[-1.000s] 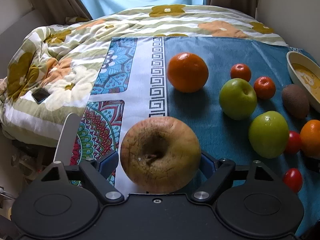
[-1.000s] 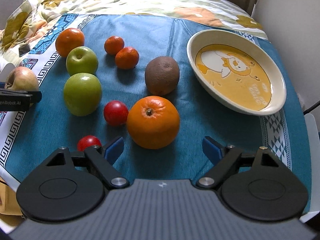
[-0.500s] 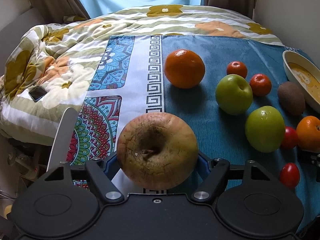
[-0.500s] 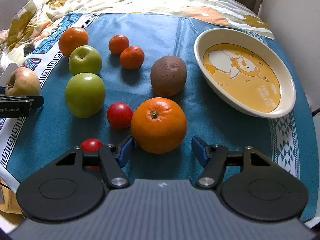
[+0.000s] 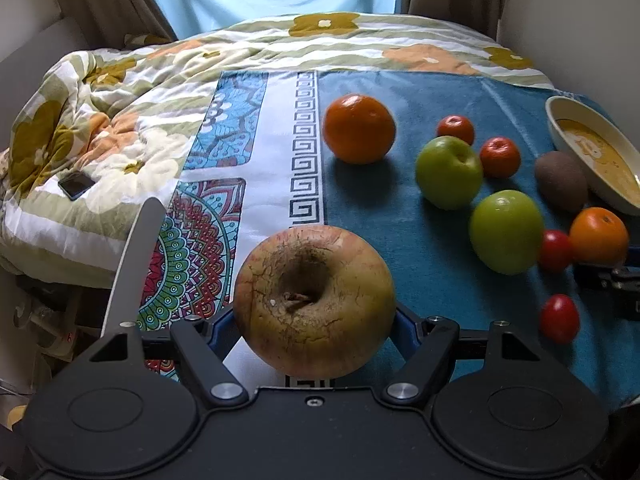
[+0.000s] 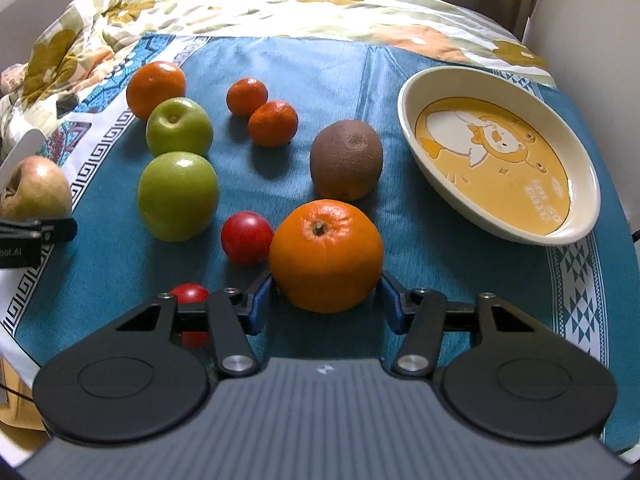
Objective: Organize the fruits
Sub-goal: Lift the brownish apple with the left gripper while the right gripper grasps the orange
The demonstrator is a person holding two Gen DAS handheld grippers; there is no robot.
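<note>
A wrinkled brown apple [image 5: 314, 300] sits between the blue pads of my left gripper [image 5: 314, 322], which is shut on it near the cloth's patterned left border. In the right wrist view, a big orange [image 6: 326, 252] rests on the blue cloth between the pads of my right gripper [image 6: 326, 300]. Its jaws are closing and both pads touch the orange's sides. A cream bowl [image 6: 412, 120] with a yellow cartoon bottom stands empty at the right.
On the cloth lie two green apples [image 6: 179, 196] [image 6: 179, 126], another orange [image 6: 156, 88], two mandarins [image 6: 273, 123], a kiwi [image 6: 346, 160] and two tomatoes [image 6: 247, 238] [image 6: 189, 294]. A phone [image 5: 76, 184] lies on the flowered quilt at the left.
My left jaws closed onto the brown apple and have held it since. My right jaws drew in from wide apart until the pads met the orange.
</note>
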